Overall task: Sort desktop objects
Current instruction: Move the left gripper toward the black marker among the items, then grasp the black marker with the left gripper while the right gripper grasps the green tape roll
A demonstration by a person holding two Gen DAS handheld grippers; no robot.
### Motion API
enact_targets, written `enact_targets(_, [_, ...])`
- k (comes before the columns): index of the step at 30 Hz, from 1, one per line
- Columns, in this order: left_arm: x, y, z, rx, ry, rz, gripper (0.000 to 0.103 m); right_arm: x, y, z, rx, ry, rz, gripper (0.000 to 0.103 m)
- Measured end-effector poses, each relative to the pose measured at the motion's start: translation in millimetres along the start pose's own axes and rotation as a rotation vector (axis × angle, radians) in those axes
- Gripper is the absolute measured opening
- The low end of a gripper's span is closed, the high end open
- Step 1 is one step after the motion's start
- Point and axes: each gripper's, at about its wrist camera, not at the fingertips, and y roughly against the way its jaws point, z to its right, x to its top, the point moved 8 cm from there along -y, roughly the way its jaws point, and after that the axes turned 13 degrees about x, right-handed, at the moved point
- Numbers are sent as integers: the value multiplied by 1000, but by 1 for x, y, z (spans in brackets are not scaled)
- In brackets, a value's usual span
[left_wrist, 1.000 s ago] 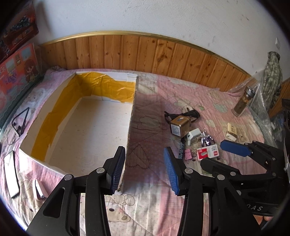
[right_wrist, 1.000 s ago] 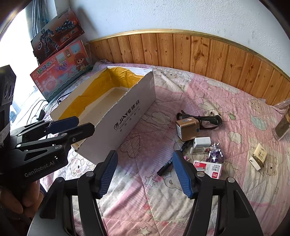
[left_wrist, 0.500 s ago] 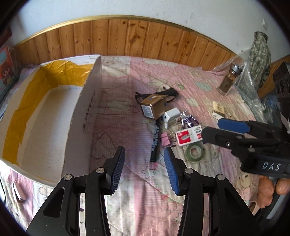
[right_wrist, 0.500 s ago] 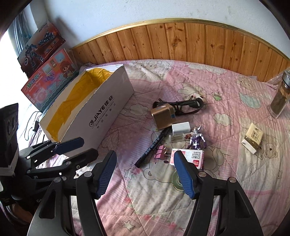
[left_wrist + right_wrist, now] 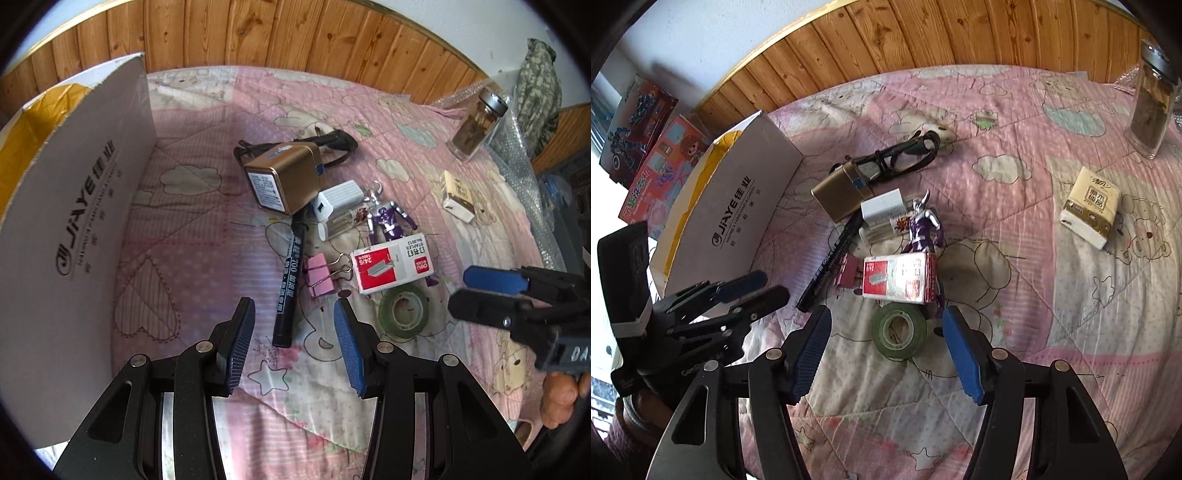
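Presently, both claws are held agape and empty: left claw (image 5: 293,338) over the marker (image 5: 289,284), right claw (image 5: 886,350) (jaws just narrowing) over the tape roll (image 5: 899,332).

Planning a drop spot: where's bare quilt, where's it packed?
Free: quilt between the cardboard box and the marker; also between the staple box and the tissue pack. Packed: the pile from the glasses down to the tape roll.

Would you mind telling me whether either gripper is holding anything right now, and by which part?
Nothing is held. The left gripper and the right gripper are both open and empty above the quilt.
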Motion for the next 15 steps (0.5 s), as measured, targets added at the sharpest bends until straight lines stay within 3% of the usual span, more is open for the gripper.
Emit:
enact_targets(3, [3, -18, 6, 9, -14, -14, 47, -11, -18, -3, 13, 35, -65, 61])
enact_targets(10, [8, -44, 3, 44, -19, -5, 47, -32, -64, 5, -105, 208, -171, 59])
enact_targets(11, [9, -43, 3, 45, -27, -1, 44, -34, -67, 7, -120, 228, -171, 57])
enact_targets(12, [9, -43, 3, 45, -32, 2, 29, -34, -67, 7, -138, 259, -158, 49])
enact_targets(13, [9, -44, 3, 38, -38, -2, 19, -34, -67, 7, -148, 276, -165, 49])
enact_targets(15, [9, -42, 4, 27, -39, 1, 15, -34, -64, 9, -132, 261, -157, 49])
